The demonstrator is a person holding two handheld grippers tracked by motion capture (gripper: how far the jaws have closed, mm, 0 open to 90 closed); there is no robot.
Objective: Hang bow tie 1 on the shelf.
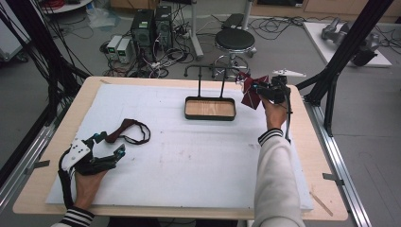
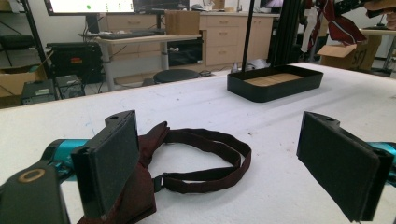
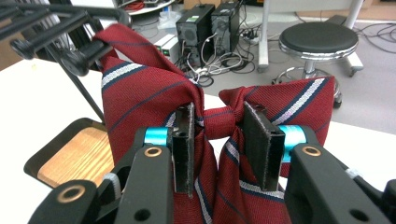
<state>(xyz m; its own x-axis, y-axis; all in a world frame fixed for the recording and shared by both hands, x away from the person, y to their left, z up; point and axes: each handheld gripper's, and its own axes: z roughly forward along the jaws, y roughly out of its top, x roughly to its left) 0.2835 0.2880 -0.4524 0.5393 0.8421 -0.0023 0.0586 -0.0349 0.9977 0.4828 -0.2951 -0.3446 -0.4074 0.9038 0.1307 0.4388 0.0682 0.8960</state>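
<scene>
Broadly, the surface (image 1: pixel 189 156), a pale board covered by a white sheet, took up most of the high view. Toward twelve o'clock on it sat a black tray (image 1: pixel 210 108) with a wooden floor, two thin posts rising from its far edge to a bar (image 1: pixel 203 67) with curved ends.

At about two o'clock, just beside the tray's right end, the right gripper (image 1: pixel 256 87) was held above the surface, clamped on a red striped bow tie (image 1: pixel 249 92). In the right gripper view its pads (image 3: pixel 185 140) sat either side of the central knot (image 3: pixel 218 122), pinching the red bow tie with only the narrow knot between them, the bar close at ten o'clock.

At eight o'clock the left gripper (image 1: pixel 109 144) rested low on the surface, jaws spread wide and gripping nothing. A dark maroon bow tie (image 1: pixel 127 130) with a looped strap (image 2: pixel 205 158) lay flat just beyond it; the left pad (image 2: pixel 109 161) stood right at its bow, contact unclear.
</scene>
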